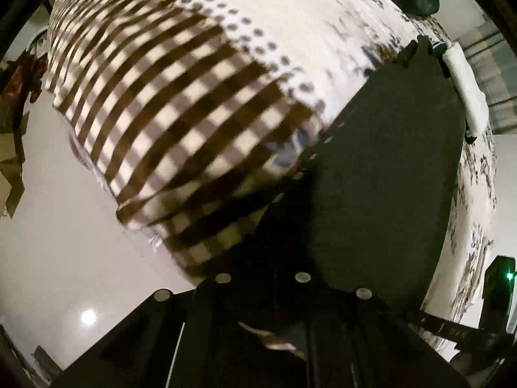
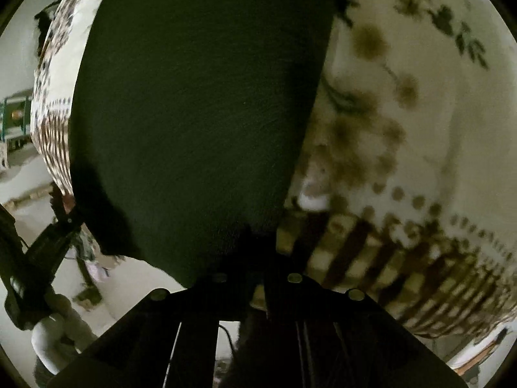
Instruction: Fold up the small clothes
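Observation:
A dark green garment point(image 1: 387, 168) lies over a white cloth point(image 1: 181, 103) printed with brown checks, dots and leaves, on a pale table point(image 1: 58, 242). In the left wrist view my left gripper point(image 1: 284, 229) is shut, its fingertips buried in the dark garment's near edge beside the checked border. In the right wrist view the same garment point(image 2: 200, 113) fills the middle and my right gripper point(image 2: 248, 239) is shut on its near edge; the patterned cloth point(image 2: 420, 148) spreads to the right. Both pictures are blurred and the pads themselves are lost in shadow.
A black device with a green light point(image 1: 504, 278) stands at the right edge of the left wrist view, and a white-wrapped bar point(image 1: 465, 87) sits above it. Another black gripper body point(image 2: 35, 258) shows at the left of the right wrist view. Brown clutter point(image 1: 16, 97) lies off the table's left.

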Demonstrator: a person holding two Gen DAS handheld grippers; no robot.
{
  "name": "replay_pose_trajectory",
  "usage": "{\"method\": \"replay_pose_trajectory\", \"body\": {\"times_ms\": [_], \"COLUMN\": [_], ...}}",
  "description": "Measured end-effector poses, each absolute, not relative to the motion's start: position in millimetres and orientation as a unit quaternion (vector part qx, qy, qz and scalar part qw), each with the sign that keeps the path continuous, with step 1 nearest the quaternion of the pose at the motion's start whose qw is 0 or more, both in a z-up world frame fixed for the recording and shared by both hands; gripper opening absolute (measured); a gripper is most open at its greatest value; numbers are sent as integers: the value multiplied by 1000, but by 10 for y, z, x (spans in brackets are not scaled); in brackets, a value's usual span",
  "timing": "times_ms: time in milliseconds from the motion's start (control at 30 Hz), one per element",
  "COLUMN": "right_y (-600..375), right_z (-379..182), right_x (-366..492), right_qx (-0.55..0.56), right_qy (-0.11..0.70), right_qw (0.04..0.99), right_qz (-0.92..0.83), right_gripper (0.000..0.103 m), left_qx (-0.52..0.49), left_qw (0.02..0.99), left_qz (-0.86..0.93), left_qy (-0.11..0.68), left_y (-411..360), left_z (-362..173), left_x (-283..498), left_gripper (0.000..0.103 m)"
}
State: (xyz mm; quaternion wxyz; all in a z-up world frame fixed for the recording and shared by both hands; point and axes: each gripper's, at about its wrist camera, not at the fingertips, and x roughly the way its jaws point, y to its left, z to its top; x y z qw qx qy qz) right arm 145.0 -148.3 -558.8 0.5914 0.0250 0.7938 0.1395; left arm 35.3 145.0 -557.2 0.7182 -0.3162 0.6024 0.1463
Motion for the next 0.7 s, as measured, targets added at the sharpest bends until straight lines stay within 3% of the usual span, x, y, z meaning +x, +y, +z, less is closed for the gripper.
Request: {"method": "replay_pose_trajectory", "body": {"times_ms": [133, 200, 233, 267, 333, 400, 533, 700], "right_y": [-1382, -1462, -1515, -1548, -1706, -1881, -2237, -2630], "right_z": [-5745, -5780, -5750, -5716, -5507, -5320, -5056, -5008], "right_x": [1437, 1604, 1668, 1721, 1932, 2117, 2561, 3552], "right_qx": [16, 68, 91, 104, 136, 164, 225, 299], "right_qy": [814, 830, 831, 829, 811, 792, 756, 689], "right_qw": [564, 536, 529, 528, 546, 564, 596, 649], "right_qz": [141, 141, 147, 153, 163, 166, 148, 115], "right_gripper": [7, 10, 16, 31, 54, 62, 72, 72], "left_qx": [-345, -336, -337, -338, -335, -335, -328, -276], "left_qw": [685, 688, 694, 700, 718, 740, 770, 794], "left_qz": [123, 125, 119, 113, 98, 79, 23, -55], "left_qy": [629, 631, 625, 619, 603, 578, 546, 539], "left_y": [1484, 1557, 1608, 1635, 1689, 1684, 1511, 1126], "left_z": [-5632, -5456, -5322, -5193, -4872, -4593, -4398, -4619], "left_x": [281, 299, 395, 449, 653, 958, 2023, 3631], "left_gripper": [11, 16, 19, 25, 54, 64, 64, 64]}}
